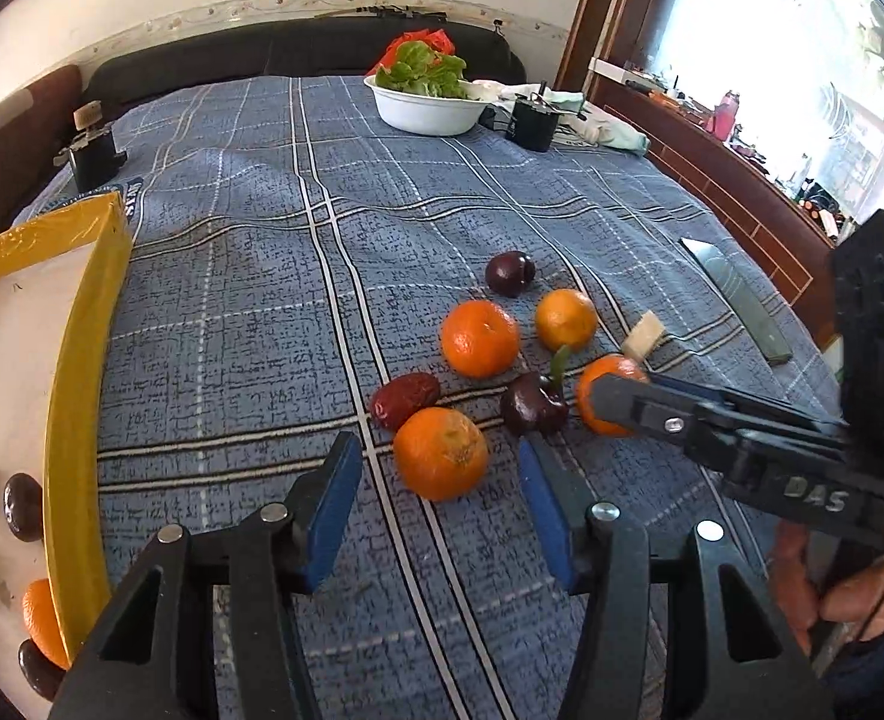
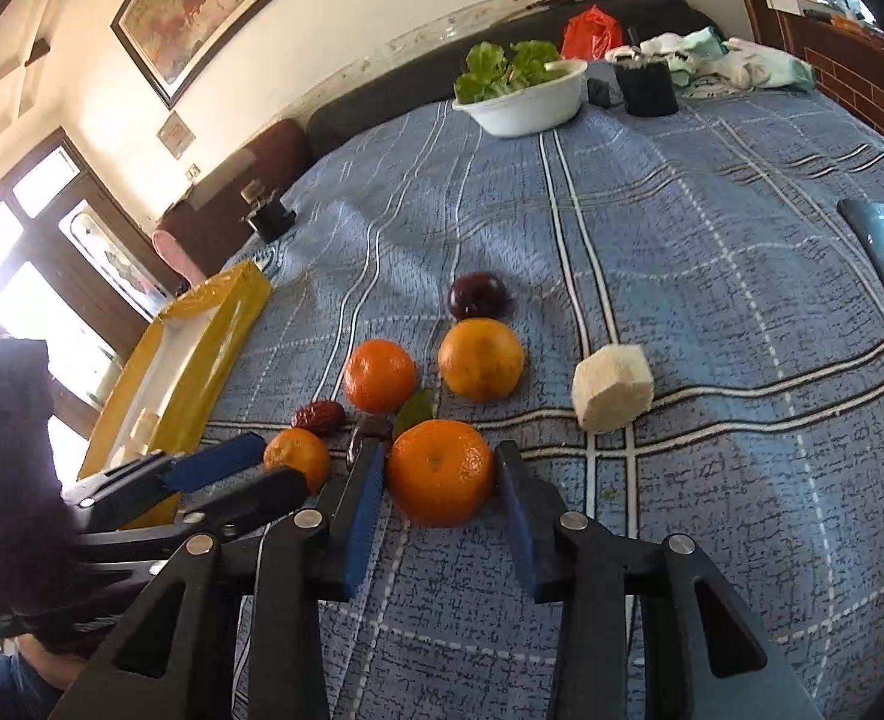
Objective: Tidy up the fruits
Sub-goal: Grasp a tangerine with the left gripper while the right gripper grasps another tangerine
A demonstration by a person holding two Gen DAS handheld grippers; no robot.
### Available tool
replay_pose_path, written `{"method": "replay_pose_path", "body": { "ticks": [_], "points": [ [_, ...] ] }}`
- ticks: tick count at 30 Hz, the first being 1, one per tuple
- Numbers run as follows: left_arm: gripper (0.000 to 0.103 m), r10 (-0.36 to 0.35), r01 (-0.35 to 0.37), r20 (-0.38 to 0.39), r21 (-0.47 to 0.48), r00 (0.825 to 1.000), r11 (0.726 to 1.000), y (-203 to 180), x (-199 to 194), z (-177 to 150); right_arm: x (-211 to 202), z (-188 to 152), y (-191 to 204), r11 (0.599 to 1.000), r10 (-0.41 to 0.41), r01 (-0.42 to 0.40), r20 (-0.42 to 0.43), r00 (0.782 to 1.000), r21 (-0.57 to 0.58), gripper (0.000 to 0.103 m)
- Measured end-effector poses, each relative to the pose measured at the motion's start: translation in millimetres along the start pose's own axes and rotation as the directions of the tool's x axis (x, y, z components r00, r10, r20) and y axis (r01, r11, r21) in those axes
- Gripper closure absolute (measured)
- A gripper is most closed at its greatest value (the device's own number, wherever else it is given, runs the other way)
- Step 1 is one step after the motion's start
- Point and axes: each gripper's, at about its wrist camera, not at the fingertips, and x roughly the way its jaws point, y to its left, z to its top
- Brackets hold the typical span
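While both sets of blue pads sit spread wide, nothing is gripped. Right gripper [image 2: 438,480] brackets the nearest tangerine [image 2: 440,472], pads just beside its flanks; touching or not, cannot tell. Left gripper [image 1: 438,474] frames another tangerine [image 1: 440,453], not closed on it. Step looks like grasp stage. Next: close on fruit, lift, carry to yellow tray [image 1: 78,360] at left, which already holds some. Remaining fruits cluster on blue plaid cloth [image 1: 231,300].

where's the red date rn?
On the blue plaid cloth, at the left edge of the fruit cluster: the red date lies just behind the nearest orange in the left wrist view, yellow tray further left.
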Motion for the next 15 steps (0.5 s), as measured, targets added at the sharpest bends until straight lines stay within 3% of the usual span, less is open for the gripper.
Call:
{"method": "replay_pose_path", "body": {
  "ticks": [2,11,15],
  "points": [
    [0.066,0.006,-0.006,-0.009,0.001,1.0,1.0,0,5,0,-3,1,0,1.0,0.007,-0.007,0.016,1.0,0.005,0.062],
    [0.067,0.021,-0.021,-0.001,0.011,1.0,1.0,-2,17,1,-11,5,3,0.999,0.034,-0.034,0.057,0.998,0.004,0.062],
    [0.07,0.003,-0.003,0.015,-0.03,1.0,1.0,7,9,-1,-14,5,5,0.999,0.046,-0.045,0.069,0.997,-0.004,0.062]
  ]
}}
